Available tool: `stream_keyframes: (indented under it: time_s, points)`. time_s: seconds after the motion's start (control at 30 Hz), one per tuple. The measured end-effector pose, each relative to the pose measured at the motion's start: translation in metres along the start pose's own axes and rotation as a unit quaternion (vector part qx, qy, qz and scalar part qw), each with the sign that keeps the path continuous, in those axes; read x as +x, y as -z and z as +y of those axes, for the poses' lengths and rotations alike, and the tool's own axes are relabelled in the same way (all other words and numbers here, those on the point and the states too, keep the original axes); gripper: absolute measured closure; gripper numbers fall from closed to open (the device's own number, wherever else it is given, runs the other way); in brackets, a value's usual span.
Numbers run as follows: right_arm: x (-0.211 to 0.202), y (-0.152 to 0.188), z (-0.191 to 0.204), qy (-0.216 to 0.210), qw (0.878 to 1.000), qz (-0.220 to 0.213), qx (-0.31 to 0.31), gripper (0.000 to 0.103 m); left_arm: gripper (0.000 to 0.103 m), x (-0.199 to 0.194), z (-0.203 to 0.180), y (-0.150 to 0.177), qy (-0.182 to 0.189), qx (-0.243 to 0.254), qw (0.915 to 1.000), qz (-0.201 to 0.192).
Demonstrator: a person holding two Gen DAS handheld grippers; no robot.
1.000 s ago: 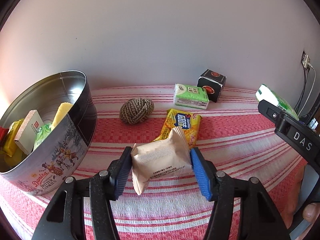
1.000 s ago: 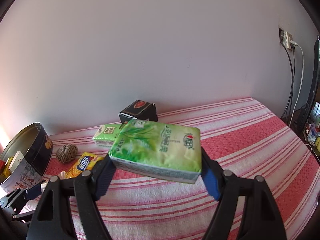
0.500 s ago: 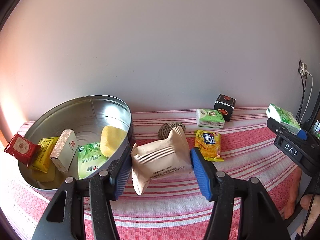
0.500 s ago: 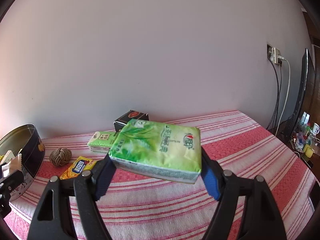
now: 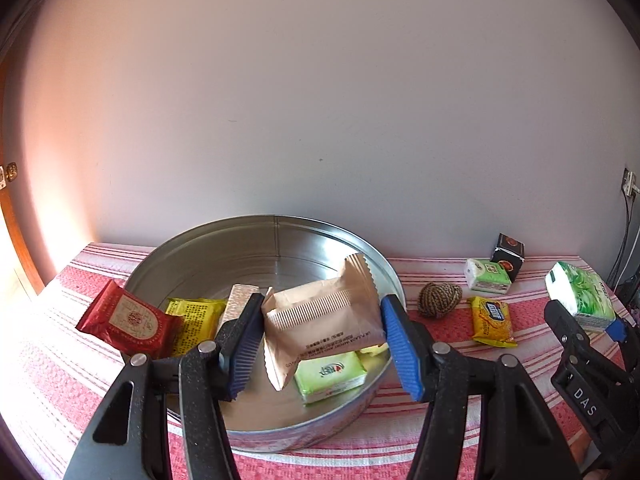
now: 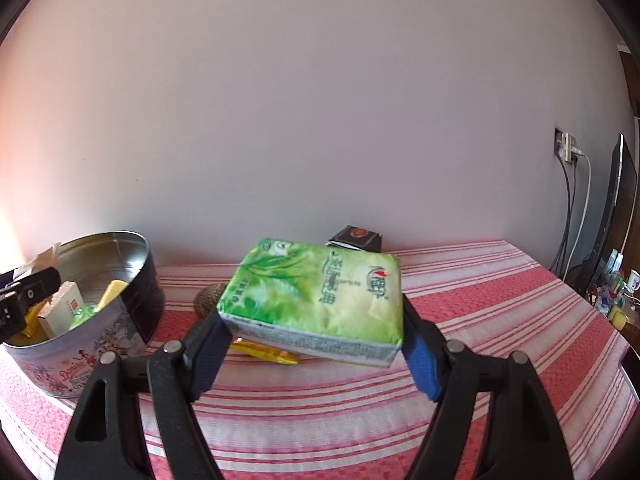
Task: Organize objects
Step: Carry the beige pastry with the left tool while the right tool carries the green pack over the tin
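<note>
The left gripper (image 5: 322,338) pinches a beige snack packet (image 5: 320,322) above the open cookie tin (image 5: 276,240) at the left of the striped tablecloth (image 6: 480,300), while the right gripper (image 6: 316,346) clamps a green tissue pack (image 6: 316,296) above the cloth, right of the tin.

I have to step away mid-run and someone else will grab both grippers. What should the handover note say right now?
Left gripper: shut on the beige packet, held above the open cookie tin.
Right gripper: shut on the green tissue pack, held in the air over the striped cloth, right of the tin.
Done: several packets and a small box lie in the tin.
Left: release the beige packet, bring in the tissue pack, then likely the rope ball, yellow snack packet, second tissue pack and black box.
</note>
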State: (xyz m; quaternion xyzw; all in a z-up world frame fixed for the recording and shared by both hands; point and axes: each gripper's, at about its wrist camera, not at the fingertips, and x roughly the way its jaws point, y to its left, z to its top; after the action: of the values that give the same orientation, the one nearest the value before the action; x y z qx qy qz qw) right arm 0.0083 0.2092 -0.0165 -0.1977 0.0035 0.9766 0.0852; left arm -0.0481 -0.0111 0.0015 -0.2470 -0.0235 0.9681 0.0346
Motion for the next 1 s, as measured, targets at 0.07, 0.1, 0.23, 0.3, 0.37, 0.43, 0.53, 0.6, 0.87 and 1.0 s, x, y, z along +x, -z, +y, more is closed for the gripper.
stream_keyframes:
  time_s: [0.07, 0.1, 0.23, 0.3, 0.37, 0.43, 0.53, 0.6, 0.87, 1.0]
  points:
    - [-0.006, -0.003, 0.026, -0.022, 1.0, -0.01, -0.001, 0.025, 0.042, 0.001, 0.017, -0.002, -0.015, -0.007, 0.9999, -0.004]
    - [-0.007, -0.004, 0.039, -0.032, 0.999, -0.013, -0.003, 0.025, 0.042, 0.002, 0.024, -0.003, -0.024, -0.01, 0.9996, -0.005]
    - [-0.008, -0.01, 0.093, -0.069, 0.997, -0.022, -0.016, 0.025, 0.042, 0.006, 0.054, -0.006, -0.055, -0.023, 0.9982, -0.007]
    - [-0.006, -0.013, 0.116, -0.083, 0.996, -0.022, -0.021, 0.025, 0.042, 0.01, 0.068, -0.006, -0.07, -0.029, 0.9971, -0.005]
    - [0.0, -0.017, 0.135, -0.092, 0.995, -0.017, -0.02, 0.025, 0.042, 0.008, 0.086, -0.006, -0.082, -0.035, 0.996, -0.003]
    - [0.008, -0.022, 0.151, -0.092, 0.996, -0.014, -0.013, 0.025, 0.042, 0.01, 0.097, -0.007, -0.094, -0.043, 0.9946, -0.002]
    - [0.025, -0.026, 0.174, -0.095, 0.995, 0.0, -0.006, 0.025, 0.042, 0.015, 0.107, -0.006, -0.107, -0.047, 0.9931, 0.004]
    - [0.036, -0.024, 0.181, -0.101, 0.995, 0.012, -0.005, 0.025, 0.042, 0.021, 0.109, -0.004, -0.11, -0.048, 0.9927, 0.011]
    - [0.059, -0.016, 0.167, -0.135, 0.989, 0.059, -0.005, 0.025, 0.042, 0.03, 0.101, 0.0, -0.119, -0.033, 0.9922, 0.018]
    - [0.065, -0.013, 0.167, -0.145, 0.987, 0.075, -0.007, 0.025, 0.042, 0.033, 0.102, 0.0, -0.117, -0.039, 0.9922, 0.017]
